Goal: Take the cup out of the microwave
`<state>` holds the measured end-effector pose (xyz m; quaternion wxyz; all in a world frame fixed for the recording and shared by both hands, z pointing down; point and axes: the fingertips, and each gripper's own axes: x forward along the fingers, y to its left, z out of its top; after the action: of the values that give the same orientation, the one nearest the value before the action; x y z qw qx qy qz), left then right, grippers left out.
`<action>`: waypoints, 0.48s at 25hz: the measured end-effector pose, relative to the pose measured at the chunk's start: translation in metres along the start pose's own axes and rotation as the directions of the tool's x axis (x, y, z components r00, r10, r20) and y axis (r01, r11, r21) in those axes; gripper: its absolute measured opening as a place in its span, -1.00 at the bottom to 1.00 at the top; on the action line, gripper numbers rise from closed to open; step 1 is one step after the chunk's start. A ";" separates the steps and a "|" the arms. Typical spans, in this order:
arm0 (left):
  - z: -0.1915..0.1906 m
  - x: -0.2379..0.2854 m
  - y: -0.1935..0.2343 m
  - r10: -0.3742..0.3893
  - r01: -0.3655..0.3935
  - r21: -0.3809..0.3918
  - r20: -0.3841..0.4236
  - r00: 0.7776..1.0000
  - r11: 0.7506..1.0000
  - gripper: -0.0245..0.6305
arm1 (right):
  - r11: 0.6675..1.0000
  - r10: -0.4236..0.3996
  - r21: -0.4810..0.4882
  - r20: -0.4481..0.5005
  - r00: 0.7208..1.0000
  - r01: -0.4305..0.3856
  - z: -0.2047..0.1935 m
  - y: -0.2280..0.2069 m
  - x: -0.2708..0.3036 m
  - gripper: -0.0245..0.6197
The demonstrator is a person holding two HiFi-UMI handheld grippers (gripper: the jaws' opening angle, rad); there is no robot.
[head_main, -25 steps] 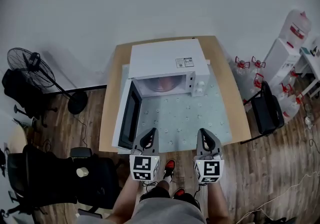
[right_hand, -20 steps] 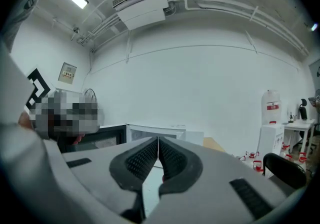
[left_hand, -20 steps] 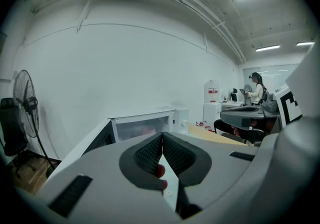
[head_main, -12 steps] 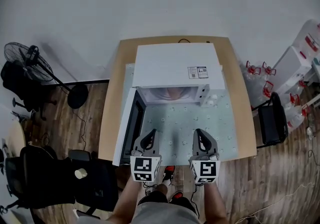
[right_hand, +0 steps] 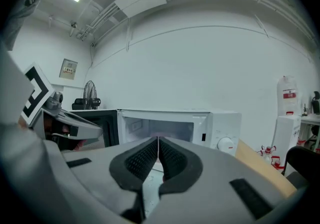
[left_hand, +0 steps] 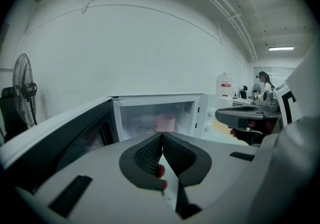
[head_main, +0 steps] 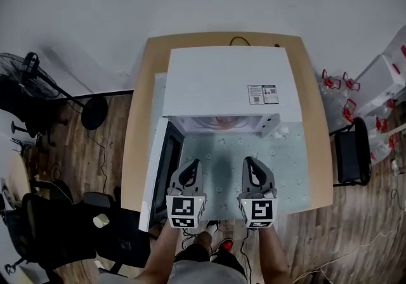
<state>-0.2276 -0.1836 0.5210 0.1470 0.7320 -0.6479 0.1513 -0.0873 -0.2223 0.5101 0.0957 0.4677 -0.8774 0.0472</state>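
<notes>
A boxy white microwave (head_main: 225, 89) sits on a tan wooden table (head_main: 136, 143) against a pale wall. The microwave's dark-windowed door (head_main: 158, 172) stands swung wide open to the left. Inside the lit cavity stands a pink cylindrical cup (left_hand: 165, 122), upright and about mid-width; from the head view only a pink patch (head_main: 223, 122) of it shows under the top edge of the opening. A pale green mat with small dots (head_main: 228, 162) covers the table in front of the microwave.

Both tools hang side by side over the near part of that mat, pointing at the opening and well short of it. The left gripper (head_main: 192, 163) has its 2 jaws closed tip to tip with nothing between them, as its own view (left_hand: 161, 135) shows. The right gripper (head_main: 248, 161) is likewise closed and empty (right_hand: 158, 140). Neither touches the cup or the door.

On the microwave's right front sits a round white dial (right_hand: 226, 144). A black standing fan (head_main: 25, 64) is on the wooden floor to the left, a black office chair (head_main: 63, 225) nearer the person, and clear water bottles with red handles (head_main: 336, 83) to the right.
</notes>
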 end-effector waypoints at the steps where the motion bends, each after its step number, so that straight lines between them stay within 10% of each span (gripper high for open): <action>1: -0.002 0.006 0.002 0.002 -0.002 0.005 -0.003 1.000 1.000 -0.85 | 1.000 0.001 0.003 -0.005 1.000 -0.001 -0.003 -0.001 0.006 -0.86; 12: -0.017 0.051 0.018 -0.015 0.014 -0.023 -0.051 0.999 1.000 -0.85 | 0.999 0.022 0.025 -0.070 0.997 -0.021 -0.033 -0.003 0.055 -0.86</action>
<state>-0.2403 -0.2245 0.5577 0.1728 0.7308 -0.6404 0.1613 -0.1108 -0.2628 0.5542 0.1204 0.4574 -0.8778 0.0753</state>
